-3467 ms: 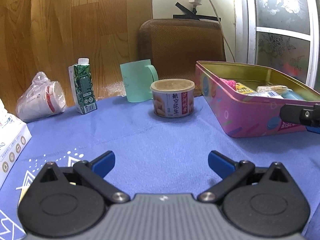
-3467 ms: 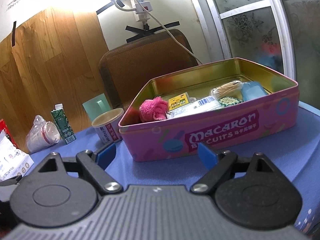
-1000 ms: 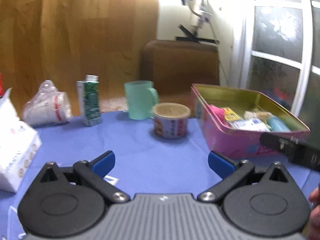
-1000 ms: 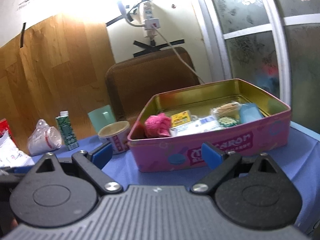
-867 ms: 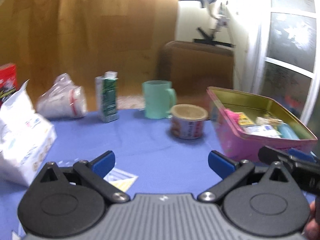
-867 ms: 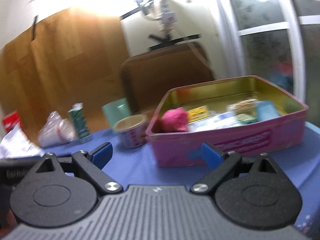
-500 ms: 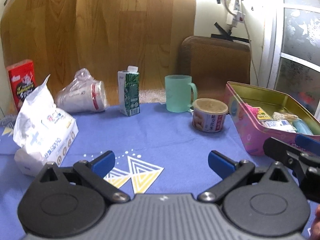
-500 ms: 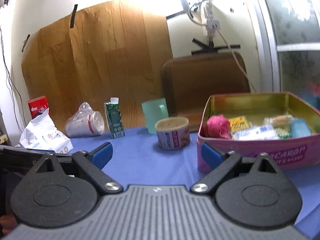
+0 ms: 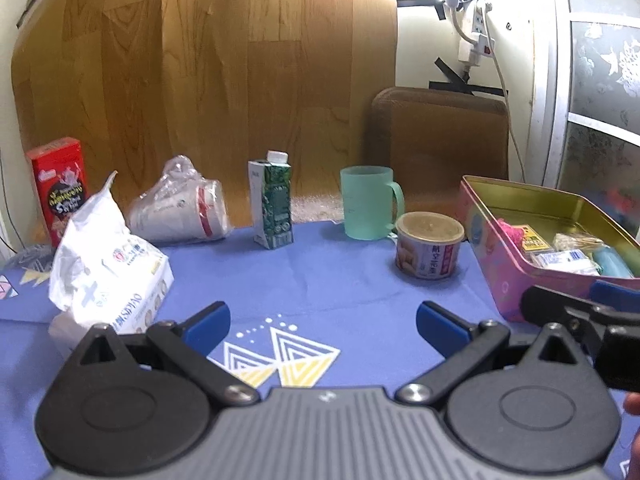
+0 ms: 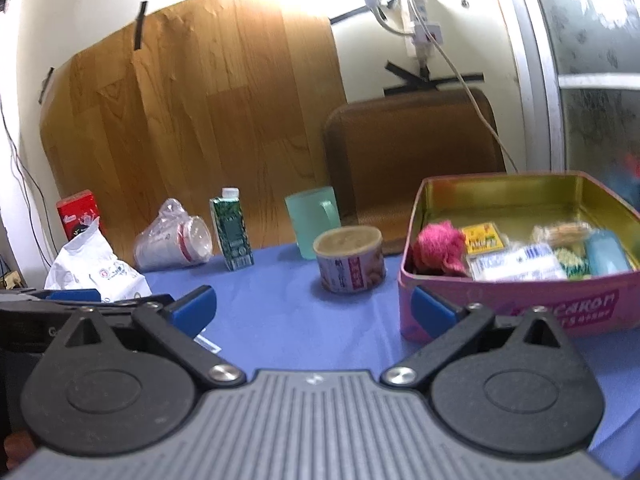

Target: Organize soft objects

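Observation:
A pink biscuit tin [image 10: 560, 312] stands open on the blue tablecloth at the right. Inside lie a fuzzy pink cloth [image 10: 438, 250], small packets and a light blue item. In the left wrist view the tin [image 9: 492, 276] sits at the right edge, with the pink cloth [image 9: 510, 234] just visible. A white soft tissue pack [image 9: 108, 268] lies at the left. My left gripper [image 9: 322, 320] is open and holds nothing, above the cloth. My right gripper [image 10: 313, 310] has its jaws opening, with nothing between them, just left of the tin's near corner.
A peanut can [image 9: 428, 246], a green mug [image 9: 368, 202], a green carton [image 9: 272, 200], a bag of paper cups [image 9: 180, 210] and a red box [image 9: 60, 184] line the back. A brown chair back [image 9: 440, 140] stands behind the table.
Both views have swung left and drawn back: the tin slid toward the right, and the tissue pack and red box came into sight. The right jaws have spread a little wider.

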Demonstrator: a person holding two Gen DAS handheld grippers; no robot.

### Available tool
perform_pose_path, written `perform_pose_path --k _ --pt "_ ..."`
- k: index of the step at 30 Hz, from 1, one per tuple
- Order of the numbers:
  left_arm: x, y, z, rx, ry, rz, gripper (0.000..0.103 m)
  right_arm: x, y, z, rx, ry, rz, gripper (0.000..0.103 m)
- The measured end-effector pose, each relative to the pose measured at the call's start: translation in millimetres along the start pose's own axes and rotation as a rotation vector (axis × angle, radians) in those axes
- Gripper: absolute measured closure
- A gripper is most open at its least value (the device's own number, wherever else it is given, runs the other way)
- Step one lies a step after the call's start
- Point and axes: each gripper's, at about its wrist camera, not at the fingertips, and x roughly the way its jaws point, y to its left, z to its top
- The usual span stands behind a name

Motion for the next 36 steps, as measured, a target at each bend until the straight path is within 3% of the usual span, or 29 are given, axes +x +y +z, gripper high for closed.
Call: perform_pose_path --k 8,17,25,36 --pt "1.8 7.1 -1.9 -0.019 0.034 0.033 0.000 3.9 3.9 0.4 -0.018 0.007 0.050 0.000" --pt "11.7 -16.7 5.3 0.013 0.074 0.024 0.000 -21.8 -26.3 4.0 0.014 -0.113 -0.049 0.003" --pt "13.4 -43.0 3.8 0.067 0.089 -0.008 0.000 -24.4 -50.6 4.4 0.064 -0.103 -0.050 0.005" --pt "22.0 -58.4 13.3 0.088 0.113 -0.028 0.000 -20.9 -60.0 -0.7 0.092 -0.074 -0.029 0.027"
